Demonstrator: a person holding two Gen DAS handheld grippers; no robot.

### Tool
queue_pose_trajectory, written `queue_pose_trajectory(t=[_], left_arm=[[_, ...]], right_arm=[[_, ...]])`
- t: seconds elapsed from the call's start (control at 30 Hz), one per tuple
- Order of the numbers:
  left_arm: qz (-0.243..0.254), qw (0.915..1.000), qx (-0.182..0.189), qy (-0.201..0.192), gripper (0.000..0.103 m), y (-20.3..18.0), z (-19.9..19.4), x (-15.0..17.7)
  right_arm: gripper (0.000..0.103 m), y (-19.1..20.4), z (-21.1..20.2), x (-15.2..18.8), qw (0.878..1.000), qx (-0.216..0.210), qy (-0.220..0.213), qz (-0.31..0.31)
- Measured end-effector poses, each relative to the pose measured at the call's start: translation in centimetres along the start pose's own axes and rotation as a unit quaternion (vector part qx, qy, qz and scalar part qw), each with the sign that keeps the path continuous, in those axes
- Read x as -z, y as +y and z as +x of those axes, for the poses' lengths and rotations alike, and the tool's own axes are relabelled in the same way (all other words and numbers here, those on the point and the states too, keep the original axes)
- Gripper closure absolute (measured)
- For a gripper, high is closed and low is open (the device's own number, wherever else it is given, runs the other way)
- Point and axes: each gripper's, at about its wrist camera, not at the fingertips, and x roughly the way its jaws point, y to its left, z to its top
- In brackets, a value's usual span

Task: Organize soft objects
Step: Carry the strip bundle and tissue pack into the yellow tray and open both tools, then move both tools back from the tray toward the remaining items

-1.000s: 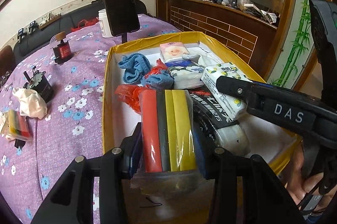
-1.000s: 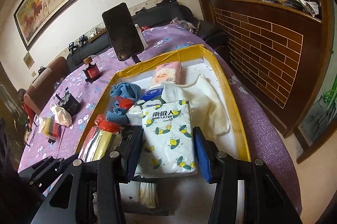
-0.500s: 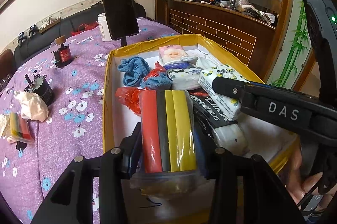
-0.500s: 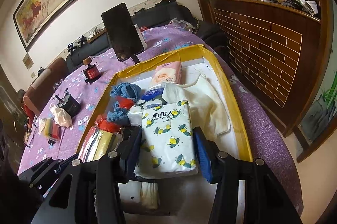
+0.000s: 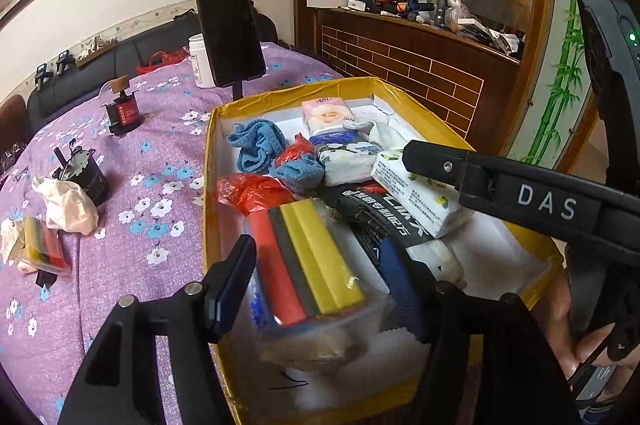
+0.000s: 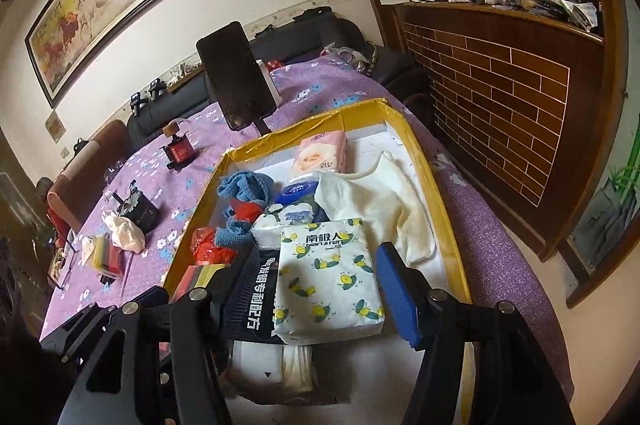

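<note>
The left gripper is hanging over the near end of the box with its jaws spread wide, the sponge pack lying loose between them on the box floor, touching neither pad as far as I can tell. The right gripper is likewise standing released around the tissue pack, which is resting on a black packet. To finish well, each gripper is best drawn straight back and up so the pads are not dragging the packs, leaving the pile flat before fetching the second sponge pack and cloth out on the tablecloth.
</note>
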Motion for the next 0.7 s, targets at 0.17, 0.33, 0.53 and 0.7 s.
queue_pose_trajectory(t=[0.17,0.33,0.53,0.7], left_arm=[[-0.003,1.0000,0.000,-0.004,0.035,0.3,-0.5,0.0],[-0.016,0.9998,-0.001,-0.012,0.030,1.2,-1.2,0.0],[-0.039,0.9989,-0.004,-0.024,0.030,2.9,-2.3,-0.1],[-0.055,0.9977,-0.008,-0.040,0.030,4.4,-3.5,-0.2]], right_arm=[[0.036,0.1,-0.5,-0.1,1.000,0.002,-0.007,0.002],[0.031,0.6,-0.9,-0.2,1.000,0.005,-0.017,-0.001],[0.030,1.9,-1.0,-0.3,1.000,0.002,-0.020,-0.009],[0.029,3.1,-1.1,-0.4,1.000,-0.007,-0.025,-0.018]])
